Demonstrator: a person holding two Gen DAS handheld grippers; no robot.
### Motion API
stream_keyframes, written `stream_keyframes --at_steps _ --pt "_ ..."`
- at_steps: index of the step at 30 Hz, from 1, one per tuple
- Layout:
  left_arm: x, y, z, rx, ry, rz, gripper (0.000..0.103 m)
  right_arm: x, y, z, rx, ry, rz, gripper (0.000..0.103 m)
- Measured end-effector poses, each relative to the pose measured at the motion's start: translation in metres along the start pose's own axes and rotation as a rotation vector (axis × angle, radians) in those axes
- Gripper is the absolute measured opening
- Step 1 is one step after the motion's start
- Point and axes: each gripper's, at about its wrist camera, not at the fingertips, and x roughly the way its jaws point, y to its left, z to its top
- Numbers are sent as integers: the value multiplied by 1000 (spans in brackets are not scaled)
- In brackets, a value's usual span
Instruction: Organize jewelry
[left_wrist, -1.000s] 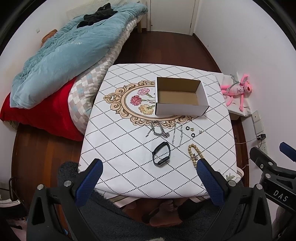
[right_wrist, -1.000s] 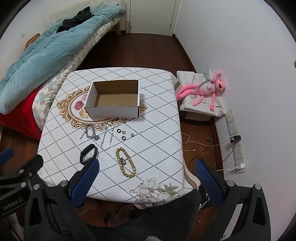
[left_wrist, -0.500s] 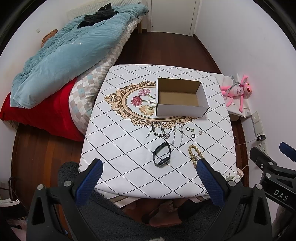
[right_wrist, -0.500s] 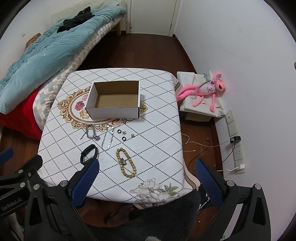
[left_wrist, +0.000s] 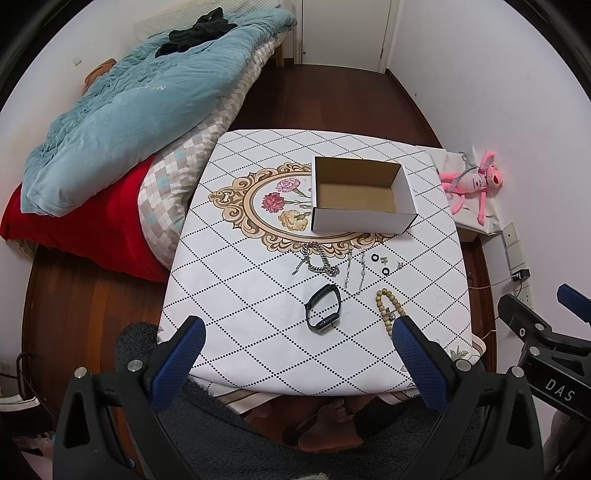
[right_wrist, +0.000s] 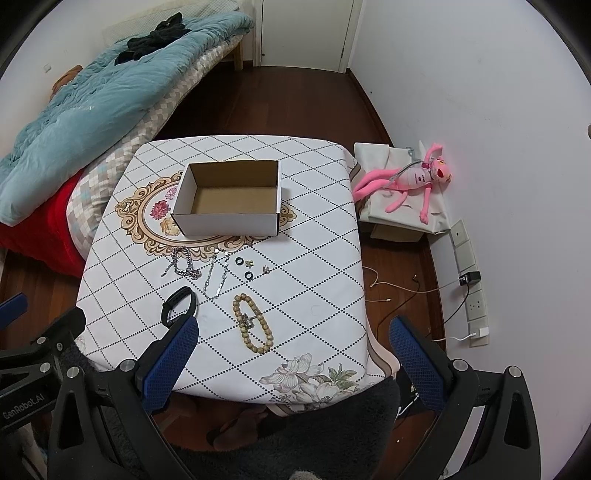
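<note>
Jewelry pieces (left_wrist: 354, 269) lie ahead of my left claw (left_wrist: 295, 354) and right claw (right_wrist: 293, 356); both released, holding nothing.

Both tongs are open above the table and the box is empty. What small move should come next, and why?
Probably lower the right tongs onto the bead bracelet: it lies nearest them, clear of the chains, and the cardboard box holds nothing yet.
</note>
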Motion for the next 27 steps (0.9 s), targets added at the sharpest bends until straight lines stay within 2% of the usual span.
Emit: stream_keyframes --at_steps 18,23,27 --pt "-2 1 1 -2 -13 -11 103 -6 0 3 5 -12 4 103" --pt "20 4 7 -9 -23 8 103 3 -4 4 29 -10 1 103" --pt "57 9 10 1 -18 46 103 34 -10 5 44 30 -3 103"
